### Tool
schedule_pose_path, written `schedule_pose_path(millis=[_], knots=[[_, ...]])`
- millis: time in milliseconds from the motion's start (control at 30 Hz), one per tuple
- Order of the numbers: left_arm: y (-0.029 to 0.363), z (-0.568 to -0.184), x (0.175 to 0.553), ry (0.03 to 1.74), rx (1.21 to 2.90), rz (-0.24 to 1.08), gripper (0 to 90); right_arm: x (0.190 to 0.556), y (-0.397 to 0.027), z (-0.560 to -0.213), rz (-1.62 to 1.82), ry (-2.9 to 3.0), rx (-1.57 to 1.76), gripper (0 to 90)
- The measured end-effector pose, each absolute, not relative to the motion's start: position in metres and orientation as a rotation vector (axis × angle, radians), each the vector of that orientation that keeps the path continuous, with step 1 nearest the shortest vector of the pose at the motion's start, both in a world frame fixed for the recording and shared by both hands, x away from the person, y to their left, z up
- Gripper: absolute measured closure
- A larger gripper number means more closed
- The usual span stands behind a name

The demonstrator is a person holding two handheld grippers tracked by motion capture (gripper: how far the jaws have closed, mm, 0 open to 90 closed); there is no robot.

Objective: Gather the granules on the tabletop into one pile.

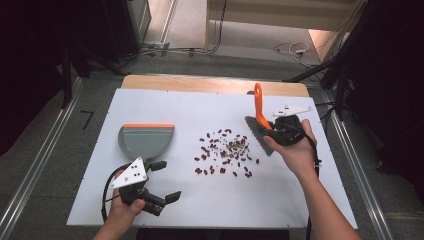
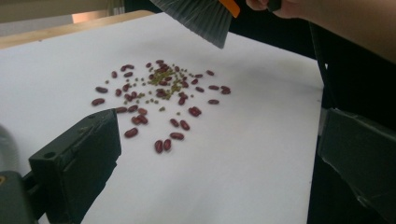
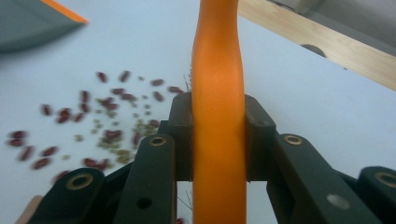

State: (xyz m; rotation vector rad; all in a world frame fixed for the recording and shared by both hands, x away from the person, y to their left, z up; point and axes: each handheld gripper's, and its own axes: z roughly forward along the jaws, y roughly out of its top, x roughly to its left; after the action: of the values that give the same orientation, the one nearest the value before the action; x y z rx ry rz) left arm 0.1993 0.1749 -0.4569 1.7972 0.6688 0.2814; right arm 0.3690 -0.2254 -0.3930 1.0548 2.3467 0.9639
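Red beans and small green beans (image 1: pixel 225 150) (image 2: pixel 161 95) (image 3: pixel 100 126) lie scattered on the white table top (image 1: pixel 280 190). My right gripper (image 1: pixel 276 129) (image 3: pixel 218 135) is shut on the orange handle of a hand brush (image 1: pixel 259 107) (image 3: pixel 218 107). Its grey bristles (image 1: pixel 258 134) (image 2: pixel 198 18) hang just right of the beans. A grey dustpan with an orange lip (image 1: pixel 145 139) (image 3: pixel 32 21) rests left of the beans. My left gripper (image 1: pixel 166 181) (image 2: pixel 215 158) is open near the front left of the table, below the dustpan, with nothing between its jaws.
A bare wooden strip (image 1: pixel 215 83) runs along the table's far edge. Metal rails (image 1: pixel 35 170) flank the table on the floor, and cables (image 1: pixel 292 49) lie on the floor beyond it.
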Motion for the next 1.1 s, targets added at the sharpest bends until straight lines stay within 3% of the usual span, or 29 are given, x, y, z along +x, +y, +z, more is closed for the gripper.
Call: schedule_pose_path(millis=[567, 1100], knots=[[0.190, -0.460, 0.201, 0.738, 1.753, 0.288, 0.0, 0.432, -0.166, -0.433, 0.368, 2.355, 0.928, 68.8], [0.187, -0.461, 0.202, 0.727, 1.774, 0.279, 0.0, 0.414, -0.142, -0.449, 0.345, 2.485, 0.857, 68.7]])
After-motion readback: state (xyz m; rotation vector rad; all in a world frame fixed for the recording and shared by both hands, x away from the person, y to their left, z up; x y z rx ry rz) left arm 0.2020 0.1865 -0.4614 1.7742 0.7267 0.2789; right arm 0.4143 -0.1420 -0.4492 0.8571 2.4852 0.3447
